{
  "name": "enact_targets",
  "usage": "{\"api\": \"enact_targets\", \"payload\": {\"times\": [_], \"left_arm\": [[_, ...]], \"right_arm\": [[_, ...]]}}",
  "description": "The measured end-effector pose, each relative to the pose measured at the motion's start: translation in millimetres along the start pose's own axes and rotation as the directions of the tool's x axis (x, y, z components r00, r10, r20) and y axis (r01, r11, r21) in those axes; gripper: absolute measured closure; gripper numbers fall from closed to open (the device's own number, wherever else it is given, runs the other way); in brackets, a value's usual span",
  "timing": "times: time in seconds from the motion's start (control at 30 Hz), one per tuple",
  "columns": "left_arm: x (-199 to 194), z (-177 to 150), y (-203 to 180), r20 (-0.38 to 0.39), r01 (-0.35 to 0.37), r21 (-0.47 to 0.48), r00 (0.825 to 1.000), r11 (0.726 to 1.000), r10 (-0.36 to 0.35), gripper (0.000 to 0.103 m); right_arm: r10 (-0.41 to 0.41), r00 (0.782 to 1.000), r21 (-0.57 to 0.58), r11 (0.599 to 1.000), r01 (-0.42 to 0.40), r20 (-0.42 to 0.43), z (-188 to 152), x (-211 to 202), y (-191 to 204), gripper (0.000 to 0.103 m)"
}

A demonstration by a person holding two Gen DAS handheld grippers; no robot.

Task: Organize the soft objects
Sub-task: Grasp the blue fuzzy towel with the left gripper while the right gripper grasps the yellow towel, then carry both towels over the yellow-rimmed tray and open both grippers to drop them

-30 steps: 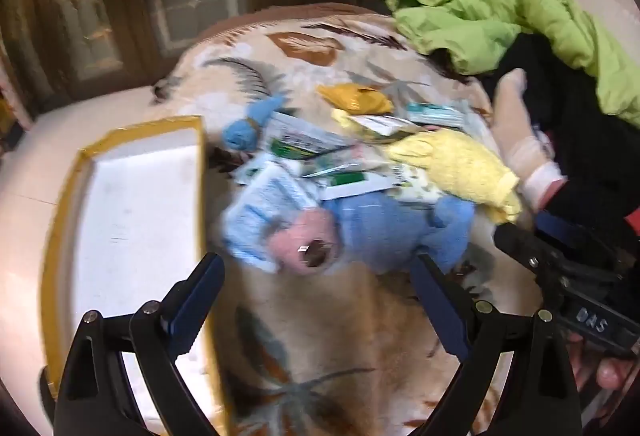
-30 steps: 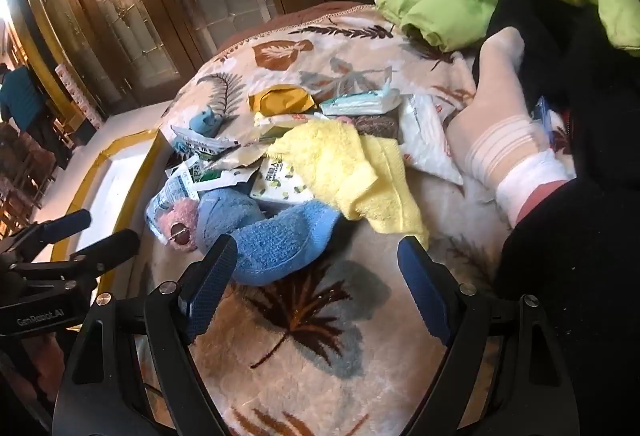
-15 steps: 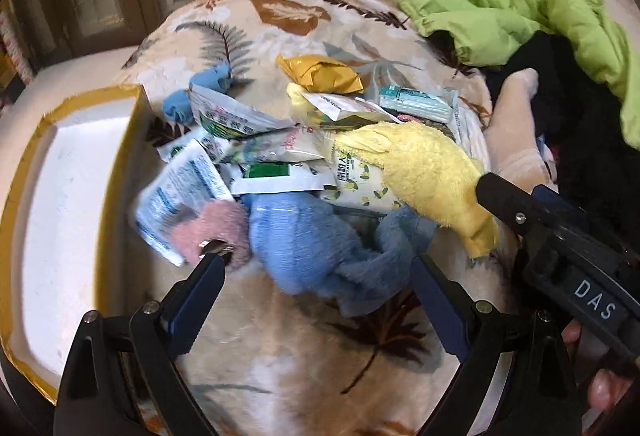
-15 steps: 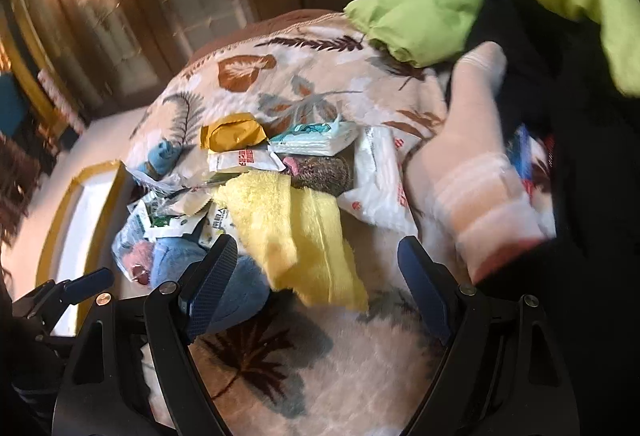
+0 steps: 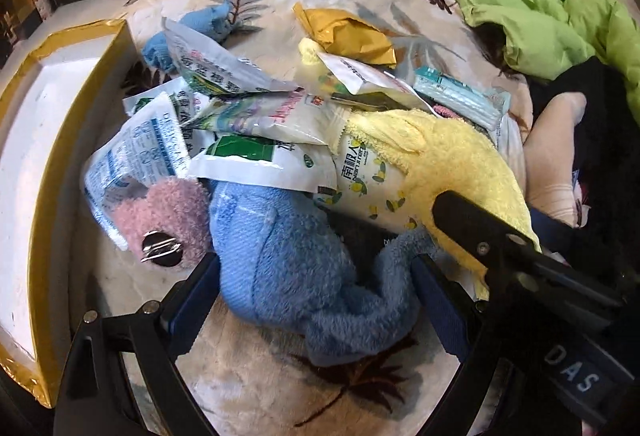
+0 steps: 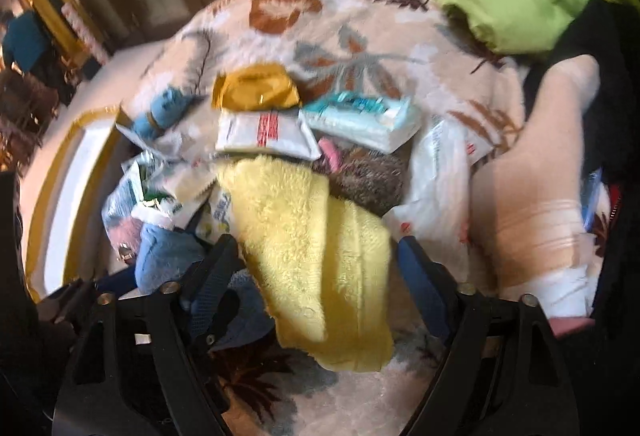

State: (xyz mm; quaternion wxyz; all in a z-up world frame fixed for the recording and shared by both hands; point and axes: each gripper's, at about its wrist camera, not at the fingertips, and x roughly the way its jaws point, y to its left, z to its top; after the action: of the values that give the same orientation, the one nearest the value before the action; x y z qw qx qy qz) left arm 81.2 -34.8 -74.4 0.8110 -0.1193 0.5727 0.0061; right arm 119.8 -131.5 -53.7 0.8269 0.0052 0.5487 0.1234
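Jaws: our left gripper [image 5: 316,288] wide, straddling fuzzy blue towel [image 5: 288,256], pads not pressing. Our right gripper [image 6: 316,268] closing, fluffy yellow towel [image 6: 312,248] between jaws, not yet pinched. White tray [image 5: 44,172], gold rim, left of left jaws; no contents visible. Crinkly plastic packets [image 5: 256,116] heaped beyond both jaws. Pink fuzzy puff [image 5: 164,216] just beside left finger.
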Motion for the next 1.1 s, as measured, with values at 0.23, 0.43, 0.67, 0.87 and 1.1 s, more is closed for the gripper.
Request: {"api": "enact_targets", "payload": {"times": [0.23,0.43,0.67,0.87,1.1], "left_arm": [[13,-3,-13,-0.049,-0.014,0.078,0.999,0.997,0.018,0.016],[11,-9,-12,-0.053,-0.017,0.102,0.998,0.995,0.023,0.045],[-10,-36,11,-0.071,0.048,0.150,0.997,0.987,-0.037,0.050],[-43,-43,39,-0.065,0.084,0.168,0.995,0.982,-0.074,0.050],[-92,-40,66,-0.006,0.086,0.217,0.996,0.972,-0.087,0.050]], "right_arm": [[0.018,1.000,0.020,1.000,-0.017,-0.021,-12,7,2,0.065],[0.034,0.999,0.058,0.998,-0.034,0.004,-18,-4,-2,0.070],[0.103,0.993,0.134,0.985,-0.109,0.053,-28,-26,-9,0.072],[0.153,0.983,0.144,0.976,-0.166,0.098,-36,-56,1,0.072],[0.241,0.960,0.150,0.953,-0.262,0.146,-36,-80,21,0.072]]}}
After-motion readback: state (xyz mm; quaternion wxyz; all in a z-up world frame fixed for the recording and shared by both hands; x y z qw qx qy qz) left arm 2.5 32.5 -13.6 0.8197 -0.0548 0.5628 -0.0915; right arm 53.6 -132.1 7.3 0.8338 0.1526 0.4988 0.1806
